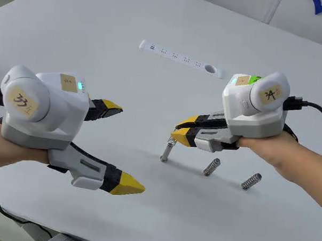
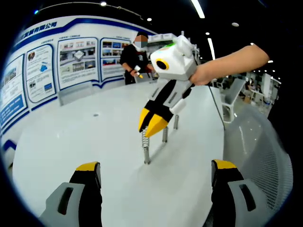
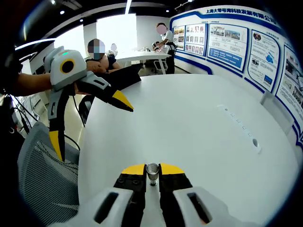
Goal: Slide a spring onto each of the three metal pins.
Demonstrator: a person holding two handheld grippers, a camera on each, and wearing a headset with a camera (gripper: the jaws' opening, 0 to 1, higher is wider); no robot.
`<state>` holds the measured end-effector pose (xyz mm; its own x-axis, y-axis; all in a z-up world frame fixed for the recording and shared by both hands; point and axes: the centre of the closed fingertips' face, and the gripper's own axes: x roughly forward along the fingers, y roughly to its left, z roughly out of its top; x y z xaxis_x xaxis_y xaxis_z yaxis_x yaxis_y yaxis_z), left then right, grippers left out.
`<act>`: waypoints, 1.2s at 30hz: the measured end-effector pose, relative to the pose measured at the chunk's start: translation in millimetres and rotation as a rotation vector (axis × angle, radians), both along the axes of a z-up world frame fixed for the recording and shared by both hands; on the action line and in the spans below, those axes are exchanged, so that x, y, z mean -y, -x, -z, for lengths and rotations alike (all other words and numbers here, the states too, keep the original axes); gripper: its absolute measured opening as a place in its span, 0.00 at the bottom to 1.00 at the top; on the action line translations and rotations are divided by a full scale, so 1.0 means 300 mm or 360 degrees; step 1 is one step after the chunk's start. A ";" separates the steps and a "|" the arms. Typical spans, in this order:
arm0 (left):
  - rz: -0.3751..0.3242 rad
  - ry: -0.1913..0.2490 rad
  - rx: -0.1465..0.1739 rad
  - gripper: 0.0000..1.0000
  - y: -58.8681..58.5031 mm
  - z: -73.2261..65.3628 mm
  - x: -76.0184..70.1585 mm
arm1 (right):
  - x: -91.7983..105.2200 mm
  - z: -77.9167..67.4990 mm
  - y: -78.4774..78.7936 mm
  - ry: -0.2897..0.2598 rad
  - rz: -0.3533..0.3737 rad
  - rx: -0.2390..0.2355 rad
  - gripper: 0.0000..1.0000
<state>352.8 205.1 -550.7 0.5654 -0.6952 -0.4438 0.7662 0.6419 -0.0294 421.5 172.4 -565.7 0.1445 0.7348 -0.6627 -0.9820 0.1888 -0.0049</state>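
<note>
A thin metal pin (image 1: 164, 154) stands upright on the white table (image 1: 100, 48), with a spring (image 1: 172, 142) around its top. My right gripper (image 1: 181, 129) is shut on that spring; in the right gripper view the spring (image 3: 152, 172) sits pinched between the yellow tips. From the left gripper view I see the right gripper (image 2: 151, 120) above the spring (image 2: 144, 138) and the pin (image 2: 147, 155). Two more springs (image 1: 211, 166) (image 1: 251, 181) stand upright to the right; whether pins are inside them is unclear. My left gripper (image 1: 120, 145) hangs open to the left, holding nothing.
A white power strip (image 1: 180, 57) lies further back on the table. A grey mesh chair (image 2: 265, 156) stands beside the table edge. People stand in the background near wall posters.
</note>
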 end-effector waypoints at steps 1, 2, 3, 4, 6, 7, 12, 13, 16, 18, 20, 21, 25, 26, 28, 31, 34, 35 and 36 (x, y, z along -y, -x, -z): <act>-0.0005 -0.0002 -0.0001 1.00 -0.001 0.001 -0.002 | 0.000 0.005 0.000 0.0001 0.0005 -0.0007 0.10; -0.0009 -0.0004 -0.0003 1.00 -0.001 0.002 -0.003 | 0.001 0.009 -0.001 0.0007 0.0005 -0.0006 0.10; -0.0011 -0.0005 -0.0006 1.00 -0.001 0.003 -0.004 | 0.003 0.016 -0.002 0.0017 0.0003 -0.0002 0.10; -0.0013 -0.0005 -0.0007 1.00 -0.001 0.003 -0.004 | 0.003 0.018 -0.003 0.0018 0.0007 -0.0006 0.10; -0.0012 -0.0005 -0.0010 1.00 0.001 0.004 -0.003 | 0.003 0.025 -0.004 0.0025 0.0009 -0.0012 0.10; -0.0012 -0.0005 -0.0011 1.00 0.002 0.004 -0.003 | 0.003 0.027 -0.004 0.0026 0.0008 -0.0012 0.10; -0.0015 -0.0014 -0.0018 1.00 0.003 0.009 -0.006 | -0.001 0.052 -0.004 0.0048 0.0007 -0.0019 0.10; -0.0015 -0.0015 -0.0018 1.00 0.003 0.009 -0.006 | -0.001 0.062 -0.004 0.0058 0.0005 -0.0020 0.10; -0.0016 -0.0016 -0.0020 0.99 0.002 0.006 -0.009 | -0.006 0.084 -0.005 0.0076 0.0003 -0.0015 0.11; -0.0018 -0.0019 -0.0022 0.99 0.002 0.005 -0.012 | -0.005 0.102 -0.008 0.0095 -0.0001 -0.0013 0.11; -0.0019 -0.0027 -0.0025 0.99 0.003 0.006 -0.015 | -0.007 0.113 -0.010 0.0103 0.0002 -0.0013 0.11; -0.0019 -0.0027 -0.0027 0.99 0.003 0.007 -0.017 | -0.008 0.120 -0.010 0.0110 0.0006 -0.0015 0.11; -0.0020 -0.0028 -0.0032 0.99 0.006 0.009 -0.020 | -0.008 0.142 -0.013 0.0126 0.0013 -0.0014 0.11; -0.0022 -0.0030 -0.0034 0.99 0.007 0.010 -0.021 | -0.008 0.151 -0.012 0.0134 0.0010 -0.0014 0.11; -0.0024 -0.0032 -0.0038 0.99 0.008 0.013 -0.022 | -0.008 0.160 -0.013 0.0143 0.0010 -0.0006 0.11; -0.0021 -0.0038 -0.0048 0.99 0.013 0.019 -0.023 | -0.007 0.178 -0.015 0.0166 0.0014 -0.0009 0.11; -0.0020 -0.0042 -0.0055 0.99 0.016 0.024 -0.023 | -0.006 0.186 -0.015 0.0175 0.0012 -0.0008 0.11; -0.0021 -0.0043 -0.0058 0.98 0.016 0.025 -0.023 | -0.006 0.187 -0.015 0.0175 0.0013 -0.0008 0.11; -0.0021 -0.0042 -0.0059 0.98 0.017 0.025 -0.023 | -0.006 0.189 -0.014 0.0174 0.0013 -0.0010 0.11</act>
<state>347.8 212.1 -558.1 0.5574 -0.6756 -0.4826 0.7563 0.6530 -0.0407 425.7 174.3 -622.3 0.1458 0.6568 -0.7398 -0.9805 0.1957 -0.0194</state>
